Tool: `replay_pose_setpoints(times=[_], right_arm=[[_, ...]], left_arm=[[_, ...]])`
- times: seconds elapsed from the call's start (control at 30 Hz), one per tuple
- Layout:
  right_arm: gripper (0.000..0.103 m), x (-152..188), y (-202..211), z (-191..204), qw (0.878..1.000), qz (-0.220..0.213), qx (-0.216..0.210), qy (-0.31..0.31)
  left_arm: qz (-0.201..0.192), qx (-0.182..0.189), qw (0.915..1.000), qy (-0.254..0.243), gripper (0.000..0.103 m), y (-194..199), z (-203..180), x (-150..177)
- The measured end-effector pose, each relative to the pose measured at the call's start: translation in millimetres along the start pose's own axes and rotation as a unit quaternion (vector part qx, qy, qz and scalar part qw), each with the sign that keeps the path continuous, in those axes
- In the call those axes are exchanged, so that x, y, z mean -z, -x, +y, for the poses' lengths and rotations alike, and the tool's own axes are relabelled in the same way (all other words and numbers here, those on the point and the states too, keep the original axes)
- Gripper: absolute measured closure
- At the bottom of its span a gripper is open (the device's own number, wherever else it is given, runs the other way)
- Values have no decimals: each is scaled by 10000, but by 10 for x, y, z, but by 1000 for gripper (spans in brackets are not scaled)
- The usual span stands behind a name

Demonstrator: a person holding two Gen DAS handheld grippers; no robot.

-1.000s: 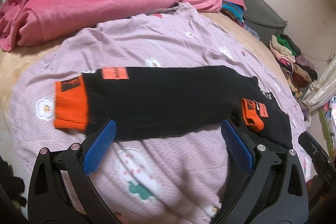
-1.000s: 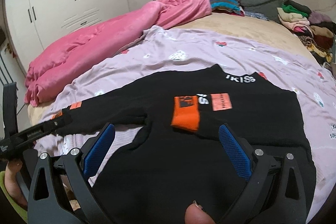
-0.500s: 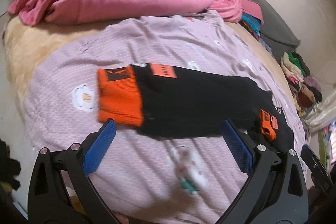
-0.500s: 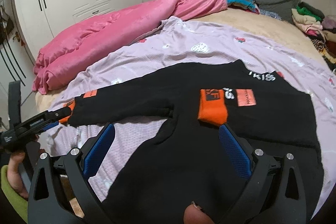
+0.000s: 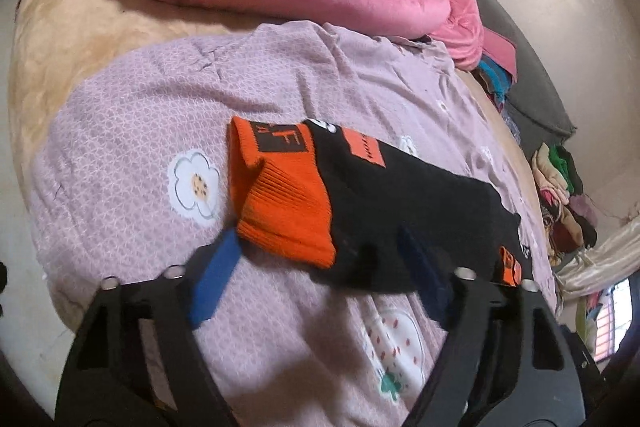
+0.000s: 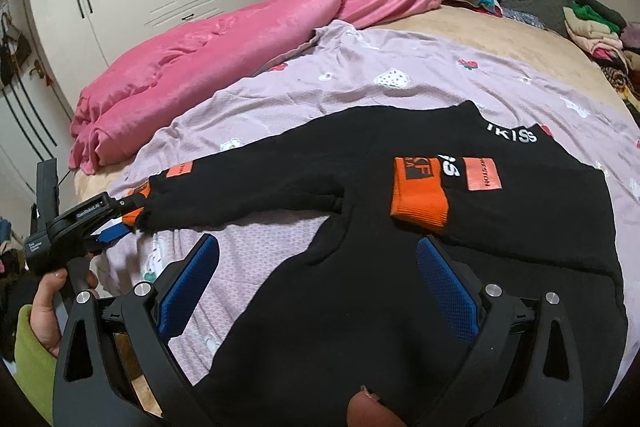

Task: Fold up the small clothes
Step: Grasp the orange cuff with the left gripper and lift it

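I am bringing my left claw [image 5: 320, 267], blue pads spread apart, onto the ribbed orange cuff [image 5: 284, 207] of the black knit sweater [image 6: 400, 287] lying flat on the lilac flowered sheet [image 5: 140, 131], and a shallow bite is risking a slip.

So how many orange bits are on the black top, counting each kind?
Orange cuffs: 2, one at the end of the outstretched sleeve by the left tool, one folded onto the chest.
Orange rectangular patches: 2, one on the outstretched sleeve, one on the chest.
Total: 4 orange bits on the black sweatshirt.
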State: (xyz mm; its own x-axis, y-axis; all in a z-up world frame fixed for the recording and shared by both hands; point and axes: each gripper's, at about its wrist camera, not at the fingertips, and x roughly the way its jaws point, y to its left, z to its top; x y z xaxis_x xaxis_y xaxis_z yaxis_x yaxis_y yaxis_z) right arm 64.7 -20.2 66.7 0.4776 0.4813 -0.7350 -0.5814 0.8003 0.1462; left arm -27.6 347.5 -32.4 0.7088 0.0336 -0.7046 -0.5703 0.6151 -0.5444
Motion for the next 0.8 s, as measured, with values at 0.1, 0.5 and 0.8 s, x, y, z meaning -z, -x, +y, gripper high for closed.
replay_pose_setpoints(times=[0.1,0.5,0.8], right_arm=[[5,2,-5,-67,10000,-7,34,-73],[5,5,83,-319,9991,-143,98,-399],[5,14,250,-541,9971,-328,150,-676]], left_arm=[[-239,-155,9996,48,70,-17,28,-59],[-583,299,9977,-191,95,241,-235,-215],[-862,765,9908,-710,96,489,-858,-186]])
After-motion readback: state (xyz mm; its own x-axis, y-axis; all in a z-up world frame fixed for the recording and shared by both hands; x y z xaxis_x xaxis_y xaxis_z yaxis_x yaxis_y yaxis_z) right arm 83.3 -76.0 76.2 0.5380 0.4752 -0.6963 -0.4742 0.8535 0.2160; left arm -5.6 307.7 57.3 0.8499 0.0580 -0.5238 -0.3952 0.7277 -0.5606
